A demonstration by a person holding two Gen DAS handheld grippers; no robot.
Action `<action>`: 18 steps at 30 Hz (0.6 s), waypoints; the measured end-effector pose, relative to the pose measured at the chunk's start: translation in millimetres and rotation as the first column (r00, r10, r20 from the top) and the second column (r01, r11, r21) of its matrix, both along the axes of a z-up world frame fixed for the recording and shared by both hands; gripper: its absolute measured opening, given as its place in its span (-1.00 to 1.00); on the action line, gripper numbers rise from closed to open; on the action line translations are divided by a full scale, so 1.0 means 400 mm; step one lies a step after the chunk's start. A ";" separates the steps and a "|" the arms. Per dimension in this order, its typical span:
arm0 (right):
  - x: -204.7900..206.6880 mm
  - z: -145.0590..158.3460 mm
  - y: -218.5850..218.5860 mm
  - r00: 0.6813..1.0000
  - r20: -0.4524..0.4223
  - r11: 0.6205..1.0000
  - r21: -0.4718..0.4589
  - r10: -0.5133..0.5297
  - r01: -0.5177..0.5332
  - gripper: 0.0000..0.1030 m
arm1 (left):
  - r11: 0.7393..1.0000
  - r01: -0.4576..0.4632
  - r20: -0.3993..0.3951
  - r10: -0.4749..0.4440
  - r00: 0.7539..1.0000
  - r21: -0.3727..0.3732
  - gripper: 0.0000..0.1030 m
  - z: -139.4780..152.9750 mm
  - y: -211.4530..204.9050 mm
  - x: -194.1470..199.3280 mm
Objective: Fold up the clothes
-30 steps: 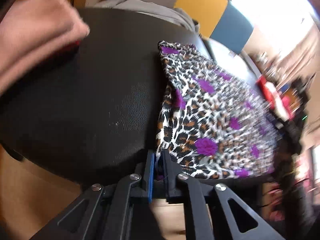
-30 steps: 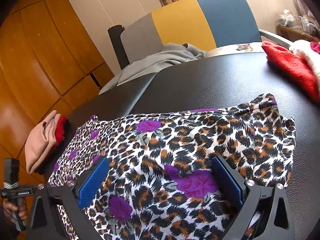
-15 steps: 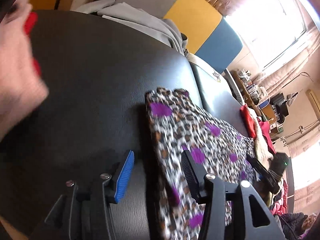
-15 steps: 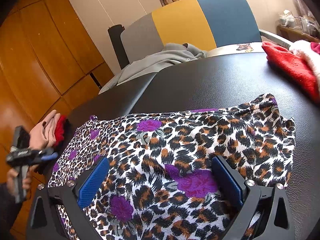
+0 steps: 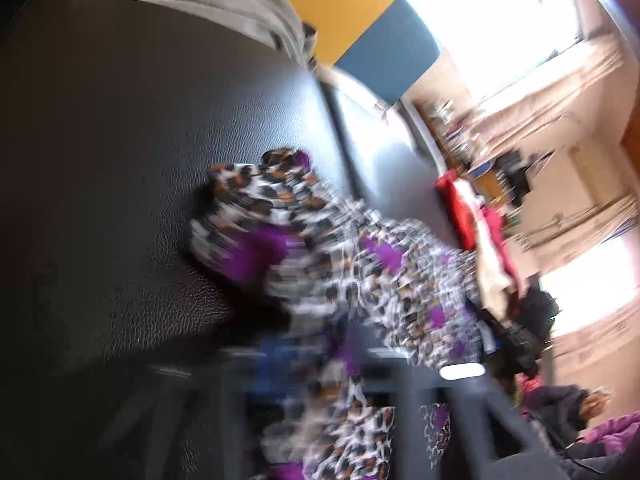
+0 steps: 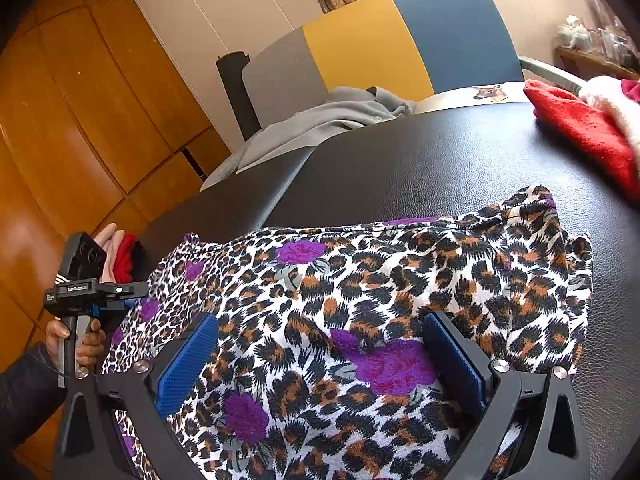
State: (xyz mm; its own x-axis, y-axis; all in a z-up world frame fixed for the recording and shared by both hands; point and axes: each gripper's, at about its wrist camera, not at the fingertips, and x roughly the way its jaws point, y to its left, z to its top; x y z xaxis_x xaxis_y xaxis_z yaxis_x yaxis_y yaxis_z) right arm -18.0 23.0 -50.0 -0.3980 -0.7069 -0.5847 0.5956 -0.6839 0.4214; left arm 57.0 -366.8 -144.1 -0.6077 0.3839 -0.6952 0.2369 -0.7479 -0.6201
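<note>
My left gripper [image 6: 120,300] has just closed its fingers on the near-left edge of the leopard-print floral cloth [image 6: 380,300] lying across the black leather counter [image 6: 440,152]; my right gripper [image 6: 320,360] hovers open over its middle.

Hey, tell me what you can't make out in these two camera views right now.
- Left wrist view: left tongs smeared by motion blur; whether they pinch the leopard-print purple-flowered garment is unclear.
- Right wrist view: garment's near edge cut off by the frame.
- Right wrist view: red fleece cloth cropped at the frame's edge.
</note>
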 end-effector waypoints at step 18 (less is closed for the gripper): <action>0.010 0.006 -0.023 0.942 0.134 0.893 0.299 0.309 -0.336 1.00 | 0.991 -0.109 -0.006 0.108 0.994 -0.081 -0.79 0.109 -0.085 0.076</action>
State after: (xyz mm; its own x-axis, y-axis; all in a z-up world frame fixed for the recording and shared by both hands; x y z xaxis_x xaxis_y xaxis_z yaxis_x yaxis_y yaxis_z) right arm -13.8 13.6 -47.5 -0.1218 -0.5635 -0.8171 0.7792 -0.5642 0.2730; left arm 87.6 -400.7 -100.5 -0.6440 0.2577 -0.7203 0.3183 -0.7659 -0.5586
